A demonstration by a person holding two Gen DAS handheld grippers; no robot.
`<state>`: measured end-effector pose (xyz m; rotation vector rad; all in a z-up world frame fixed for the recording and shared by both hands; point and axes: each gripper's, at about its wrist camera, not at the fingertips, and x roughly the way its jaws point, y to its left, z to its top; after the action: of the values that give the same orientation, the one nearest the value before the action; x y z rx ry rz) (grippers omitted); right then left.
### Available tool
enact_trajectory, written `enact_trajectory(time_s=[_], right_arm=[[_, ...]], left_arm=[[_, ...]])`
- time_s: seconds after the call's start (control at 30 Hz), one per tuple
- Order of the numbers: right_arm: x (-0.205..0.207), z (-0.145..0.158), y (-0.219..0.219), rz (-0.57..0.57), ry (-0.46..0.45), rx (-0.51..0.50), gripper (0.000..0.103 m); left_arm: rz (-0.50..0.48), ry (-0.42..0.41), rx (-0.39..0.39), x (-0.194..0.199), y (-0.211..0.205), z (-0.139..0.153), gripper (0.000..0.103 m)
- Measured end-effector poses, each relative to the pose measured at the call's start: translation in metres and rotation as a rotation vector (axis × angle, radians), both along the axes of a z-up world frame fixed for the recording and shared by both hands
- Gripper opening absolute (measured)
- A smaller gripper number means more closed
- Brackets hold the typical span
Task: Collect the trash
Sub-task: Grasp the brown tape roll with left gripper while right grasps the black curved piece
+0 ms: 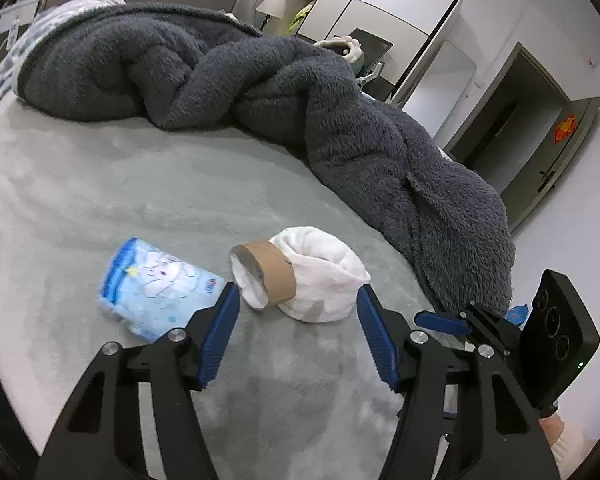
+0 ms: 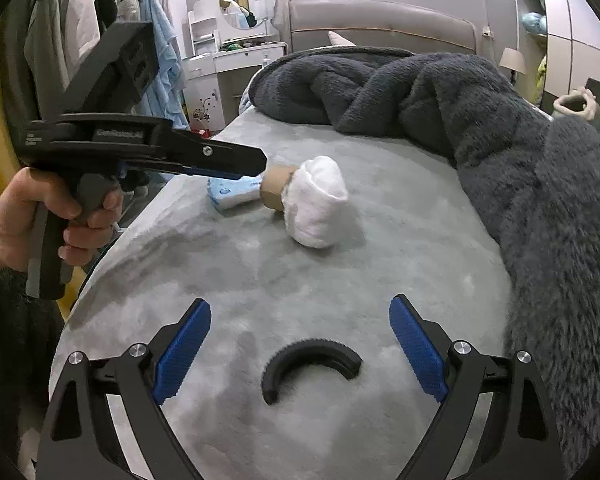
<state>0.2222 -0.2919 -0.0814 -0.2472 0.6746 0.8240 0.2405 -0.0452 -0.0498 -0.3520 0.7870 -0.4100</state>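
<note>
nothing looks collected yet: the crumpled white tissue wad with a brown cardboard tube stuck in it point(image 1: 300, 276) and the pale blue printed tissue packet point(image 1: 156, 288) just beside it both lie on the grey plush bed cover point(image 1: 140, 184), near the dark grey fleece blanket point(image 1: 340, 120), and no bin shows in either view. the left gripper point(image 1: 296, 300) has its blue-padded jaws partly apart on either side of the wad, not pressing on it, so i judge a first pickup is about to happen. the right gripper point(image 2: 300, 316) hangs wide and empty over bare cover, well short of the trash.
</note>
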Motion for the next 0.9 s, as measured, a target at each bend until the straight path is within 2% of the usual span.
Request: enact_trajectory(time_s=[0.1,0.4,0.6,0.67,0.7,0.77,0.9], right_arm=[[-0.001,-0.002,-0.005,-0.005,0.004,0.005,0.092],[0.001,-0.005,-0.012,-0.008,0.021,0.03,0.092],[0.007,-0.019,-0.013,-0.001,0.046,0.02,0.092],[0.007,-0.024,-0.01,0.01,0.054,0.007,0.082],[0.006,-0.026,-0.008,0.015,0.059,0.0,0.074],[0.006,-0.03,-0.005,0.022,0.062,-0.024,0.068],[0.008,-0.03,-0.005,0.011,0.061,-0.033,0.051]], left_arm=[[0.001,0.009,-0.004,0.006,-0.005,-0.005,0.061],[0.017,0.038,-0.06,0.02,-0.003,-0.017,0.049],[0.014,0.049,-0.088,0.023,-0.003,-0.022,0.038],[0.013,0.053,-0.09,0.025,-0.003,-0.023,0.034],[0.013,0.055,-0.087,0.025,-0.003,-0.024,0.031],[0.012,0.055,-0.085,0.026,-0.004,-0.025,0.024],[0.011,0.048,-0.084,0.026,-0.005,-0.023,0.019]])
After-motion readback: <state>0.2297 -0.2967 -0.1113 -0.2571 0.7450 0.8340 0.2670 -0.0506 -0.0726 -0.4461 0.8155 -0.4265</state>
